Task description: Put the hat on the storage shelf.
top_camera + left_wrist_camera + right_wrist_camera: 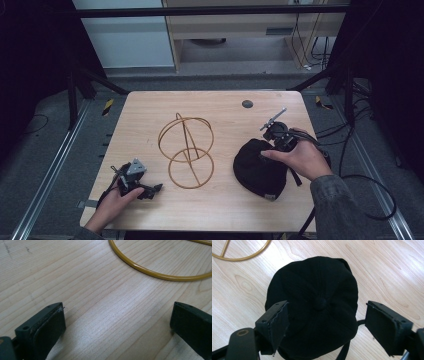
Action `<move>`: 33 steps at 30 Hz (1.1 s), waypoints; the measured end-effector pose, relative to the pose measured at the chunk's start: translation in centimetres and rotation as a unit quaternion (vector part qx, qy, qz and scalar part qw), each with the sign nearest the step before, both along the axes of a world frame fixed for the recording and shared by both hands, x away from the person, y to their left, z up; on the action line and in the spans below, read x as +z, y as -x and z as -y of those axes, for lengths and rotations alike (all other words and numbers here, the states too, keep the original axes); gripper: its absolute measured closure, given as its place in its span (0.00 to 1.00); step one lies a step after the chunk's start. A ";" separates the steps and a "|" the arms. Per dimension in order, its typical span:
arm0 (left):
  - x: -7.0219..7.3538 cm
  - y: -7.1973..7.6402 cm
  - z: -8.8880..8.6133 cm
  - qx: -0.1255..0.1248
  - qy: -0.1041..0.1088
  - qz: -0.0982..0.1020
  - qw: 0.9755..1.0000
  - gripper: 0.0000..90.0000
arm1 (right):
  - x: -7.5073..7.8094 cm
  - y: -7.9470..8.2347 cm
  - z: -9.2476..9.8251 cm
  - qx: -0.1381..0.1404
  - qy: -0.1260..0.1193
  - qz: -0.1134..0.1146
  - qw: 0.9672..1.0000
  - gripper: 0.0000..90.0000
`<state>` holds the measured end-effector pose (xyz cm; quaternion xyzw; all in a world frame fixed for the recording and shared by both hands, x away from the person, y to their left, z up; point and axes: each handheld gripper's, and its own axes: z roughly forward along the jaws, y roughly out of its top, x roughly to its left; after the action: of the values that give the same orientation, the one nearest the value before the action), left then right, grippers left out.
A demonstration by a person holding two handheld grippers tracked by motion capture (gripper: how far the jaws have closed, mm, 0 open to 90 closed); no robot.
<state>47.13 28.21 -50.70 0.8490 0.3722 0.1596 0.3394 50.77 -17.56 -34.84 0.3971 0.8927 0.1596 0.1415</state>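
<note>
Hovering over a black cap (317, 307), the right gripper (324, 325) is seen with its jaws apart, one on each side of the crown, the pads not pressed on the fabric. The cap's top button sits between the jaws and a little ahead of them, so the cap lies directly below and forward of this gripper (the nearer one by far). In the high view the cap (260, 167) rests on the wooden table (150, 110) at its right side, strap toward the near edge. The left gripper (117, 325) is held low over bare wood, jaws wide apart with nothing between them. Farther off, at the table's middle, a gold wire stand (186, 150) is set, well apart from the cap.
</note>
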 end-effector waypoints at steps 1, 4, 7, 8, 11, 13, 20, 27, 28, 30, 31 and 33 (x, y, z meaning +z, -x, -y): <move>0.0 0.0 0.0 0.000 0.000 0.000 1.000 0.00 | -0.1 -0.1 0.0 0.003 -0.001 -0.001 1.000 0.24; 0.0 0.0 0.0 -0.001 0.000 0.000 1.000 0.00 | -0.6 -0.7 -0.2 0.007 0.002 -0.012 1.000 0.26; 0.0 -0.1 0.0 -0.004 0.000 0.000 1.000 0.00 | -1.0 -1.1 -0.5 0.012 0.003 -0.019 1.000 0.32; 0.0 -0.1 0.0 -0.004 0.000 0.000 1.000 0.00 | -1.1 -1.2 -0.6 0.013 0.004 -0.023 1.000 0.33; 0.0 -0.1 0.0 -0.004 0.000 0.000 1.000 0.00 | -1.8 -1.7 -0.8 0.014 0.012 -0.036 0.999 0.35; 0.0 -0.1 0.0 -0.004 0.001 0.001 1.000 0.00 | -1.9 -1.7 -0.8 0.007 0.011 -0.039 0.999 0.35; 0.0 -0.1 0.0 -0.005 0.001 0.002 1.000 0.00 | -3.5 -2.4 -0.7 0.004 0.010 -0.052 0.999 0.43; 0.0 -0.1 0.0 -0.005 0.002 0.002 1.000 0.00 | -3.8 -2.5 -0.3 0.006 0.008 -0.052 0.999 0.54; 0.0 -0.1 0.0 -0.005 0.002 0.002 1.000 0.00 | -3.8 -2.5 -0.3 0.007 0.009 -0.054 0.998 0.57; 0.0 -0.1 0.0 -0.005 0.001 0.002 1.000 0.00 | -4.0 -2.5 -0.3 0.015 0.007 -0.058 0.998 0.64; 0.0 -0.1 0.0 -0.005 0.001 0.002 1.000 0.00 | -4.1 -2.5 -0.4 0.018 0.007 -0.057 0.998 0.67; 0.0 -0.1 0.0 -0.005 0.001 0.002 1.000 0.00 | -4.1 -2.2 -0.4 0.016 0.001 -0.061 0.998 0.77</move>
<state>47.25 28.24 -50.73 0.8503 0.3668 0.1595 0.3419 53.01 -17.13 -38.98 0.3920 0.9058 0.1368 0.0850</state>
